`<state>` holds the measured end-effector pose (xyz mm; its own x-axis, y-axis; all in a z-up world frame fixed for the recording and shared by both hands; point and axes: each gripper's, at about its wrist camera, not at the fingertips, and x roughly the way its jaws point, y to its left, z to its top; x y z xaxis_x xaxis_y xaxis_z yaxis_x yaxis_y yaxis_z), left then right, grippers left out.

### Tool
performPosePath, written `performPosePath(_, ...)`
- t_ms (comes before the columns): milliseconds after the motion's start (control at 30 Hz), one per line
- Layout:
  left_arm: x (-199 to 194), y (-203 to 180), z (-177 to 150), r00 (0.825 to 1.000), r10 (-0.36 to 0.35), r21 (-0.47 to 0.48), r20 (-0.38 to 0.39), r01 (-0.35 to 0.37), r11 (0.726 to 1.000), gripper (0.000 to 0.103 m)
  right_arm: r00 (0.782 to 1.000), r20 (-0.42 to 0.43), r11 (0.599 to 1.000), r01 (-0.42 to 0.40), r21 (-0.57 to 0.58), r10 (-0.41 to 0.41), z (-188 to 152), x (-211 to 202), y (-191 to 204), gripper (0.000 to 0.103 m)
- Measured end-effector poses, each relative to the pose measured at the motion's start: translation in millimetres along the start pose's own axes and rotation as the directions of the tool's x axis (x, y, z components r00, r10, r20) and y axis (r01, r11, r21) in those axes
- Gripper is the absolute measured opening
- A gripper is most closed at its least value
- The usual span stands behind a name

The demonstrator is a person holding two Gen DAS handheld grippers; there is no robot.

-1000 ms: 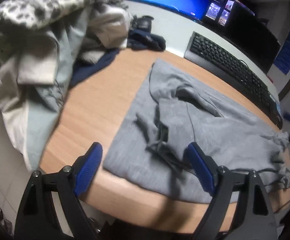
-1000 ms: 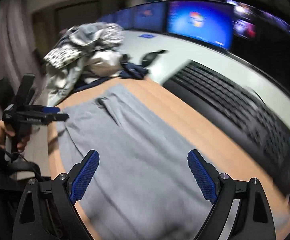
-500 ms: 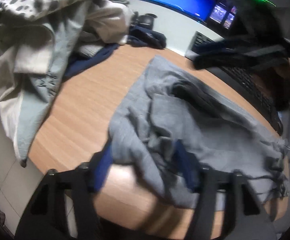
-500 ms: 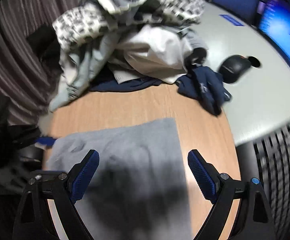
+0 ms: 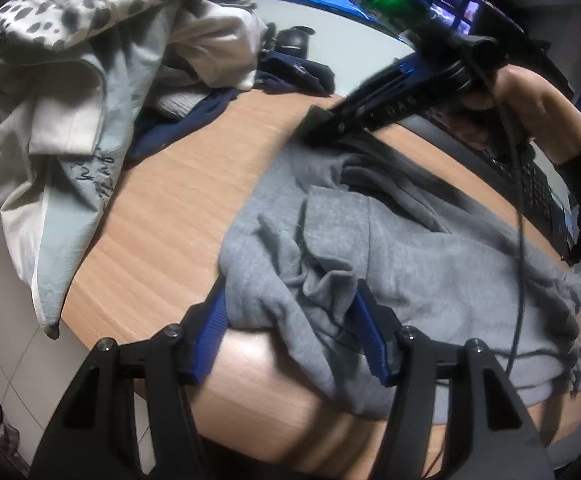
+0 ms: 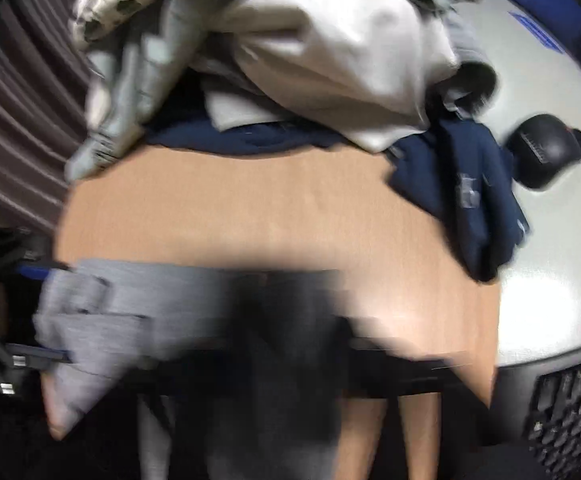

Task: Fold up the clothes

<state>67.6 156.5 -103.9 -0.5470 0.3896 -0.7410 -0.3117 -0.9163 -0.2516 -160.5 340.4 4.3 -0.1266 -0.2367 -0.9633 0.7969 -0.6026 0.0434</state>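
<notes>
Two grippers are at work on the grey garment (image 5: 430, 256), which lies bunched on the table (image 5: 178, 200). The left gripper (image 5: 290, 340) is closed on its near edge; the right gripper (image 5: 330, 124) is blurred, its grip untellable. Fabric could slip and the fold skew.

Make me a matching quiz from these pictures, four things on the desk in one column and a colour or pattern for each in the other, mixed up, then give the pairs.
Things:
1. garment between the left gripper's fingers
2. top of the clothes pile
3. keyboard
4. crumpled garment beside the round black object

Colours:
A. navy blue
B. white with dark spots
C. grey
D. black

Pairs: 1-C, the grey garment; 2-B; 3-D; 4-A.
</notes>
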Motion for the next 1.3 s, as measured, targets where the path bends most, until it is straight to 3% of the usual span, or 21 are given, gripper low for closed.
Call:
performPosePath(100,0,0,0,1.000,0.004,-0.007,-0.001,-0.004,1.000,0.059,0.999,-0.009,0.998,0.052,-0.047,-0.052,0,-1,13,0.012)
performPosePath(167,0,1,1,1.000,-0.012,-0.026,-0.006,0.012,1.000,0.045,0.998,0.010,0.997,0.064,-0.031,-0.064,-4,-5,14,0.012)
performPosePath(267,5,7,6,0.988,-0.143,-0.115,-0.053,0.136,0.984,0.020,0.993,0.101,0.998,0.059,0.011,-0.060,-19,-32,17,0.012)
performPosePath(333,3,5,8,0.983,-0.173,-0.138,-0.061,0.163,0.977,0.020,0.985,0.161,0.998,0.055,0.038,-0.060,-29,-51,20,0.012)
performPosePath(433,-17,-15,13,0.975,-0.223,-0.078,-0.012,0.221,0.972,0.020,0.969,0.232,0.995,0.068,0.068,-0.083,-54,-86,23,0.012)
performPosePath(567,-45,-69,13,0.947,-0.322,0.055,0.012,0.321,0.946,0.020,0.938,0.321,0.984,0.088,0.157,-0.135,-107,-137,22,0.012)
performPosePath(700,-49,-129,1,0.909,-0.411,0.170,-0.062,0.416,0.894,0.020,0.909,0.373,0.957,0.084,0.279,-0.189,-171,-176,13,0.012)
performPosePath(800,-36,-178,-19,0.886,-0.436,0.252,-0.156,0.463,0.850,0.020,0.906,0.349,0.918,0.096,0.384,-0.241,-234,-176,11,0.011)
performPosePath(900,-16,-226,-48,0.876,-0.416,0.349,-0.243,0.479,0.805,0.021,0.915,0.310,0.870,0.083,0.486,-0.260,-297,-170,4,0.011)
performPosePath(1000,-27,-235,-53,0.858,-0.450,0.390,-0.245,0.513,0.765,0.025,0.923,0.256,0.801,0.084,0.592,-0.286,-353,-151,-2,0.011)
performPosePath(1067,-39,-237,-53,0.843,-0.483,0.410,-0.236,0.537,0.737,0.040,0.928,0.221,0.765,0.096,0.637,-0.301,-379,-139,-2,0.011)
performPosePath(1100,-44,-238,-53,0.835,-0.499,0.420,-0.232,0.549,0.722,0.055,0.929,0.209,0.751,0.100,0.652,-0.305,-391,-134,-1,0.011)
performPosePath(1167,-56,-239,-53,0.817,-0.531,0.441,-0.224,0.571,0.693,0.058,0.918,0.211,0.731,0.112,0.673,-0.335,-410,-137,2,0.011)
performPosePath(1233,-68,-241,-53,0.798,-0.562,0.461,-0.217,0.591,0.662,0.065,0.893,0.222,0.681,0.119,0.722,-0.392,-430,-149,2,0.011)
performPosePath(1267,-75,-239,-50,0.804,-0.562,0.472,-0.193,0.579,0.665,0.064,0.873,0.237,0.649,0.114,0.752,-0.427,-436,-159,2,0.011)
performPosePath(1300,-81,-235,-43,0.825,-0.546,0.481,-0.147,0.542,0.689,0.065,0.854,0.279,0.645,0.084,0.759,-0.439,-436,-168,6,0.011)
